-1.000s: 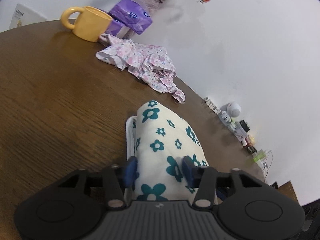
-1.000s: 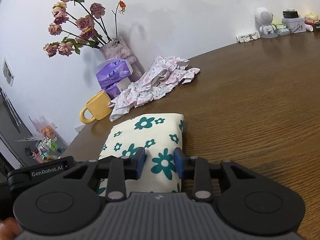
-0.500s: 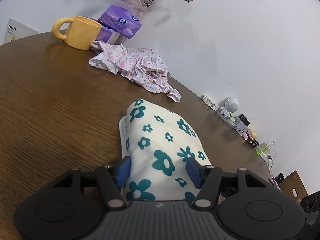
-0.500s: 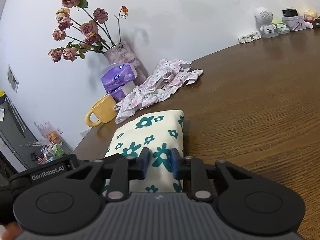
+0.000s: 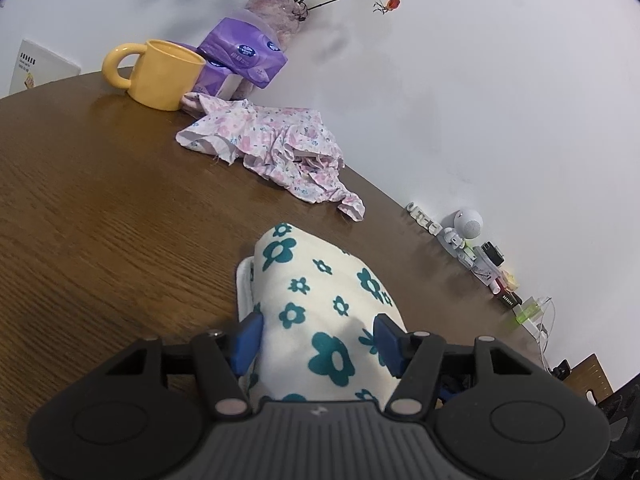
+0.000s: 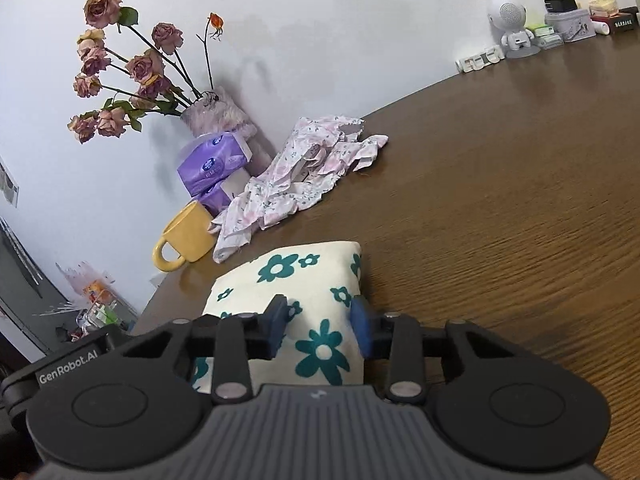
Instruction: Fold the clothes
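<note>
The folded cream cloth with teal flowers (image 5: 320,308) lies on the brown wooden bench (image 5: 100,220), at the near edge of both wrist views, its far end pointing toward 12 o'clock. In the left wrist view the left claw (image 5: 318,340) straddles the near end of the bundle: its blue pads (image 5: 248,338) stand at 9 and 3 o'clock of the cloth, spread wide, with the fabric bulging between them; whether the pads press on it I cannot tell. A white inner layer peeks out along the bundle's 9 o'clock edge. In the right wrist view the right claw (image 6: 320,326) sits over the same cloth (image 6: 296,280), its jaws opening, the fabric between the two blue pads (image 6: 276,324) and the pads close against it on either side; the 3 o'clock pad lines up with the bundle's folded edge. Beyond the bundle, at about 12 o'clock in the left view, a crumpled pink floral garment (image 5: 276,152) lies unfolded on the bench, well apart from the folded cloth. At 11 o'clock of it stands a yellow mug (image 5: 160,74), just beside purple tissue packs (image 5: 240,56) and a vase of dried roses (image 6: 132,72) against the white wall. At 2 o'clock along the bench's far edge sits a small white robot figure (image 5: 464,230) among small boxes.
</note>
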The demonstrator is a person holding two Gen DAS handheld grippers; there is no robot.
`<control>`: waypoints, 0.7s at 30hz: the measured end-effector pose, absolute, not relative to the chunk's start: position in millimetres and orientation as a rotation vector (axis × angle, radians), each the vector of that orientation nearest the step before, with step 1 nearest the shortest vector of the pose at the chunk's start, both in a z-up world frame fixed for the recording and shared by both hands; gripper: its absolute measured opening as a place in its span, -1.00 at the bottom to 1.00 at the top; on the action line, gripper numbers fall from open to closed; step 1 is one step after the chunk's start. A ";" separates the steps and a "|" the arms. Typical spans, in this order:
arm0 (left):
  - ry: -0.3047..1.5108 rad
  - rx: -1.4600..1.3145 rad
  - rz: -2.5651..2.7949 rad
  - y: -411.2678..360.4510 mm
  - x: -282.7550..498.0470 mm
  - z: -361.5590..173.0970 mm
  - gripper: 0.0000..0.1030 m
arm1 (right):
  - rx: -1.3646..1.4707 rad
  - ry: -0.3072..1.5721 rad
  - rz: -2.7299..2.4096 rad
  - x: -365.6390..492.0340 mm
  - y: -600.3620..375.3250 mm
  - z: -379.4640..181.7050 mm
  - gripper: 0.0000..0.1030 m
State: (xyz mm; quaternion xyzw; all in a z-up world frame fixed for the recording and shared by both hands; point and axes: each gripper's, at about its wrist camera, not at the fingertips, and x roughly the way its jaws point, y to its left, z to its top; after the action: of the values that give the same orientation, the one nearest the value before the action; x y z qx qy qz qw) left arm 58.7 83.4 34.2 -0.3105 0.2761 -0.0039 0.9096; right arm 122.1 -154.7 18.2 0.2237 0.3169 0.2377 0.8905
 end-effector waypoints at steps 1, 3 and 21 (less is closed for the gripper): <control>0.570 -0.641 -0.008 83.4 58.8 33.3 0.15 | 0.466 0.654 0.492 120.5 -154.6 17.5 -0.49; 0.571 -0.638 -0.009 83.0 58.7 31.3 0.15 | 0.471 0.644 0.493 118.3 -154.1 15.6 -0.58; 0.599 -0.647 -0.026 83.2 32.3 32.7 0.13 | 0.479 0.650 0.510 91.7 -173.5 15.4 -0.15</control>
State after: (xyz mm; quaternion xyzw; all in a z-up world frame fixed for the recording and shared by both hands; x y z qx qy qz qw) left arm 32.3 83.2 32.7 -0.3133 0.2901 -0.0124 0.9042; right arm 91.7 -173.5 15.4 0.2306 0.3130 0.2453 0.8881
